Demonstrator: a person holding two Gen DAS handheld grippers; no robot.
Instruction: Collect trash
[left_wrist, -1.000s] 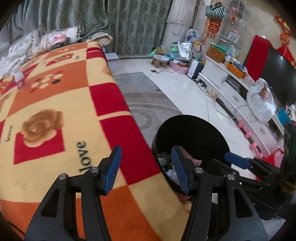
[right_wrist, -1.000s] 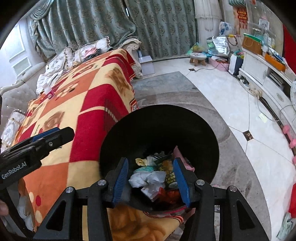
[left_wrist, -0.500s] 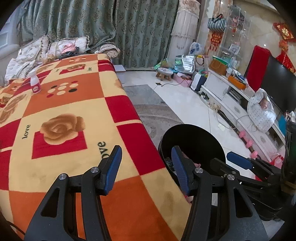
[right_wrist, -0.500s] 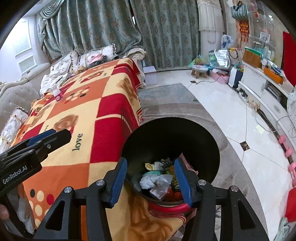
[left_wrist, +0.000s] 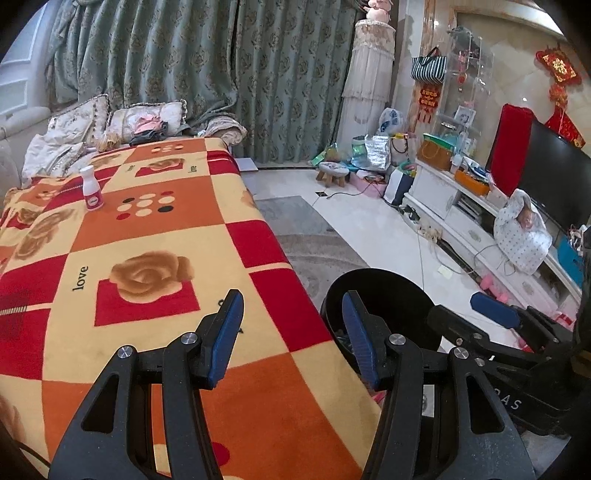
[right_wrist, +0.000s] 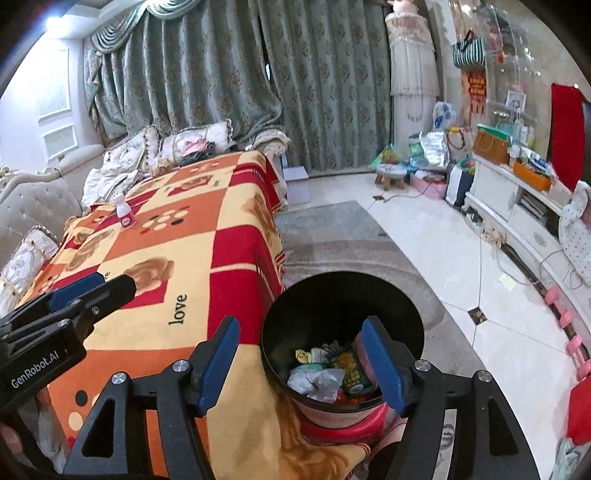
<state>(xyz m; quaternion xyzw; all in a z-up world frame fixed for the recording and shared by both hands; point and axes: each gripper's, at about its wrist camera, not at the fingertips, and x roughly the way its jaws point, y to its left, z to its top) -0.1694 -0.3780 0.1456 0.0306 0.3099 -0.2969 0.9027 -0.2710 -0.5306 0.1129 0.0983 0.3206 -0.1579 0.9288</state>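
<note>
Right tongs opened, empty; bottle upright

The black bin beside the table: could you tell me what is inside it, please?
In the black bin lie crumpled white paper, a green printed packet and small wrappers. Whatever is beneath that top layer is hidden.

Both tongs have risen from the bin; the right tongs just opened wider, empty.
</note>
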